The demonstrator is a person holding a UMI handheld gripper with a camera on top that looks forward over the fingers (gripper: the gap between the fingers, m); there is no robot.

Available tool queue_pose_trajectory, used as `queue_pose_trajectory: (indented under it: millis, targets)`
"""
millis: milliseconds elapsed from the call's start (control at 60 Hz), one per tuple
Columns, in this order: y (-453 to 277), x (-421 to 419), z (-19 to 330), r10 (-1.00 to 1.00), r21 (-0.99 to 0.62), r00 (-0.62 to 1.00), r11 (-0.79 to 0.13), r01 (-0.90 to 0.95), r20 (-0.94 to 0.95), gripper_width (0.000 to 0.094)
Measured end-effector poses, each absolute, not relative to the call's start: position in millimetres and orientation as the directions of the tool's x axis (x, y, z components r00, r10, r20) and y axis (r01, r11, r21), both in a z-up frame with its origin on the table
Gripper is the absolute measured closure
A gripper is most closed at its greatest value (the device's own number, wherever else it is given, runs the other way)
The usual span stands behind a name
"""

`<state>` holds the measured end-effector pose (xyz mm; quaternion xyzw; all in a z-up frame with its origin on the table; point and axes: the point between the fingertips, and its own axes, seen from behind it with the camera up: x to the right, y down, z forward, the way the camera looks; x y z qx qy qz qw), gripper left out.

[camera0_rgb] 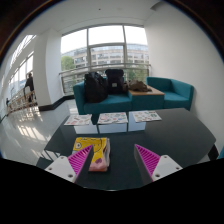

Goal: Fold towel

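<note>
A folded yellow and pink towel [97,151] lies on the dark table [160,135], just ahead of my left finger and partly behind it. My gripper [113,160] is open, its two pink pads wide apart, with nothing between them. The left finger [80,158] overlaps the towel's near left edge; the right finger [149,158] is over bare table.
Three patterned cloths [112,119] lie in a row along the table's far edge. Beyond the table stands a teal sofa [125,98] with dark bags [104,84] on it. Large windows fill the back wall.
</note>
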<state>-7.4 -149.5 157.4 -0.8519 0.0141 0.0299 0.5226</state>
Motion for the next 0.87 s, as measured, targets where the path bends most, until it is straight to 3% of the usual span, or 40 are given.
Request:
queue_pose_trajectory:
  millis: [383, 867]
  targets:
    - [-260.8, 5.9, 189.9, 0.012, -0.918, 1.000, -0.396, -0.012, -0.019, 0.0117]
    - [-290.6, -0.1, 205.2, 0.050, -0.930, 0.998, -0.368, -0.018, -0.039, 0.0119]
